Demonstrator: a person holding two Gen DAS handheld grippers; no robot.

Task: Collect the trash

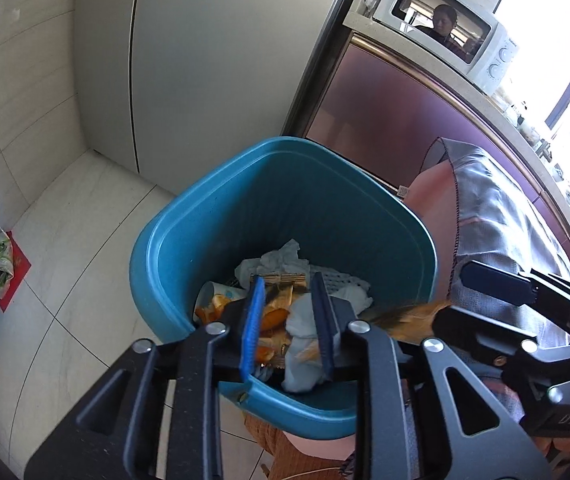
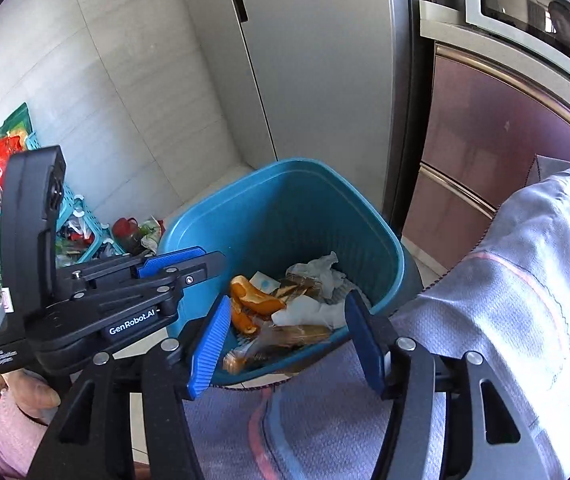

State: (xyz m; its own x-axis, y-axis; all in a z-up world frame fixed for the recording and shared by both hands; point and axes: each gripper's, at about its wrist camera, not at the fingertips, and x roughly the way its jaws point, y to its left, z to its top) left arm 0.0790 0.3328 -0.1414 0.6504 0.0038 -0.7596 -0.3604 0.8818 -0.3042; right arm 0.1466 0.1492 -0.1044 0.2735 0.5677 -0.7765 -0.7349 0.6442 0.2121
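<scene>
Bright daylight, blown-out window [image 1: 541, 40] glare, fisheye-bent edges.

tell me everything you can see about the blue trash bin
The trash bin is teal-blue, smooth plastic by its look, with a rounded-square mouth, rolled rim and no lid. It stands upright on the pale tiled floor beside the fridge. Inside lie crumpled tissues, orange peel and wrappers, filling only the bottom. Both grippers hover over its near rim.

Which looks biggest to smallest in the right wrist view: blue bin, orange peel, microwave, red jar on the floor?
1. blue bin
2. microwave, cut off by the frame edge, so its full size is unsure
3. orange peel
4. red jar, farther from the camera than the peel, so their order is unsure
</scene>
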